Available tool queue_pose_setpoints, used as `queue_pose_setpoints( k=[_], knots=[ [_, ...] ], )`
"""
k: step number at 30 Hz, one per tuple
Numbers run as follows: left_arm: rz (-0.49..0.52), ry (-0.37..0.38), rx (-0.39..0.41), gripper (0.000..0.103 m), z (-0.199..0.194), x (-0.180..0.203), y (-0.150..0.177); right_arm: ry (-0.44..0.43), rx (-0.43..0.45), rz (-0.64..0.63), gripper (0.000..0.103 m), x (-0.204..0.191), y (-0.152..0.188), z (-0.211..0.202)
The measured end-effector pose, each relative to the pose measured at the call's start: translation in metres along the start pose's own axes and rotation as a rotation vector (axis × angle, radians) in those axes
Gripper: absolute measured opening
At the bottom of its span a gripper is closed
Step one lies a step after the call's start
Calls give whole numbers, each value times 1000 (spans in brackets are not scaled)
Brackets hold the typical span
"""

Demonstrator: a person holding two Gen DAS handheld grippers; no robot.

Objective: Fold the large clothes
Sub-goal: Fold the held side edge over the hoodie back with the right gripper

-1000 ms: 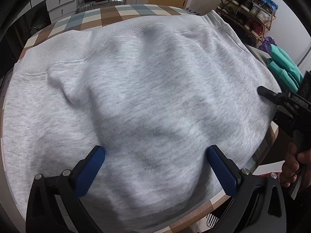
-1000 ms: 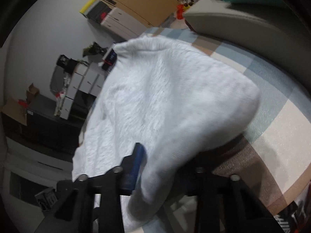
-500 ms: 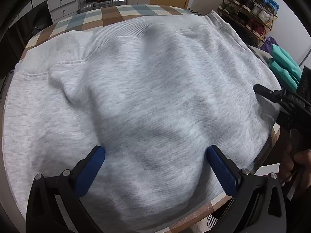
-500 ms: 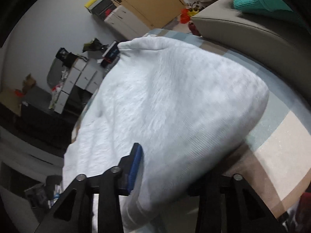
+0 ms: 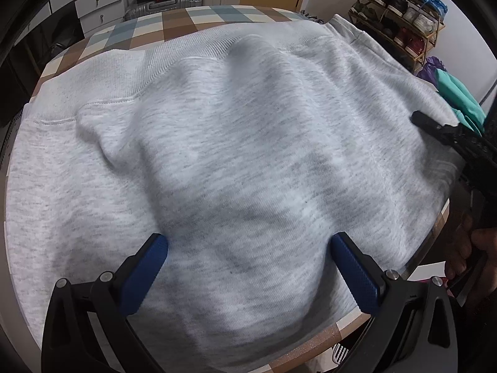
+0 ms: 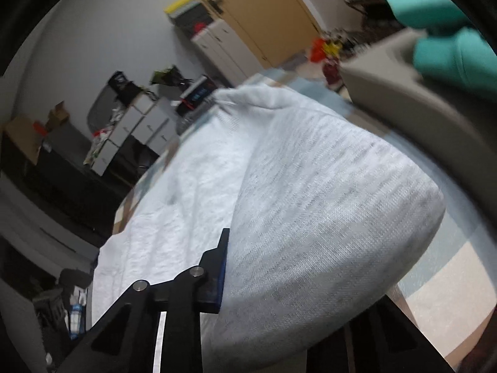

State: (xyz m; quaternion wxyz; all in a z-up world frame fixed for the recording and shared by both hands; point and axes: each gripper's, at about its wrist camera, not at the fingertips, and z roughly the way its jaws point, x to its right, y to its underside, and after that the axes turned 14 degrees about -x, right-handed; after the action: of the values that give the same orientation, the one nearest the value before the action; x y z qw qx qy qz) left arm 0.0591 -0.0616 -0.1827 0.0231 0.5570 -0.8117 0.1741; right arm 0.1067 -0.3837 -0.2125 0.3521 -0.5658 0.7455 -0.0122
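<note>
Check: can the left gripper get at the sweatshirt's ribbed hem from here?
Probably yes. The left gripper is open over the gray sweatshirt, and nothing lies between it and the ribbed hem at the far edge.

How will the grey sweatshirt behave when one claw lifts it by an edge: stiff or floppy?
Probably floppy: the grey sweatshirt lies in soft humps and creases on the checkered table. Where the right claw holds it, the cloth bulges and droops. The thick knit looks fairly heavy, so it will likely sag and drag, not slip.

Grey sweatshirt spread on the table

The light heather-grey sweatshirt (image 5: 236, 155) lies rumpled ahead of the left fingers (image 5: 146, 267), ribbed hem farthest away; one fold bulges between the right fingers (image 6: 217, 267).
</note>
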Motion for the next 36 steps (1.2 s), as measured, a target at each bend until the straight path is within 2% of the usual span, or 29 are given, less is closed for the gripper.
queue_pose_setpoints(
  k=[5,8,10,12,15,17,18,19,22,24,27,30,33,36],
  knots=[
    [9,-12,9,102,1,2,1,67,151,-271,21,-62,24,-33],
    [32,-16,13,102,1,4,1,93,170,-347,21,-80,34,-36],
    [62,-16,2,102,-1,4,-2,85,149,-306,21,-72,31,-34],
    [50,23,7,100,-12,0,-5,82,115,-225,21,-54,26,-30],
    [1,130,129,98,-47,-14,-9,36,55,-101,21,-28,20,-25],
    [-23,137,198,98,-62,-16,-21,37,46,-104,21,-24,20,-24],
    [-27,111,190,98,-62,-13,-31,50,48,-120,21,-27,20,-24],
    [-29,54,151,98,-56,-9,-45,60,54,-135,21,-29,21,-25],
    [-13,-120,-29,98,-11,4,-85,62,63,-150,21,-32,23,-26],
    [6,-179,-119,101,18,6,-95,49,58,-146,21,-30,22,-26],
    [22,-217,-94,103,26,6,-94,38,44,-140,21,-25,20,-24],
    [15,-210,-118,103,24,3,-95,28,40,-137,21,-23,19,-24],
    [-6,-219,-158,102,1,5,-95,26,37,-134,21,-24,18,-23],
    [35,-258,-103,102,-22,16,-78,-1,19,-96,22,-17,16,-22]
  ],
)
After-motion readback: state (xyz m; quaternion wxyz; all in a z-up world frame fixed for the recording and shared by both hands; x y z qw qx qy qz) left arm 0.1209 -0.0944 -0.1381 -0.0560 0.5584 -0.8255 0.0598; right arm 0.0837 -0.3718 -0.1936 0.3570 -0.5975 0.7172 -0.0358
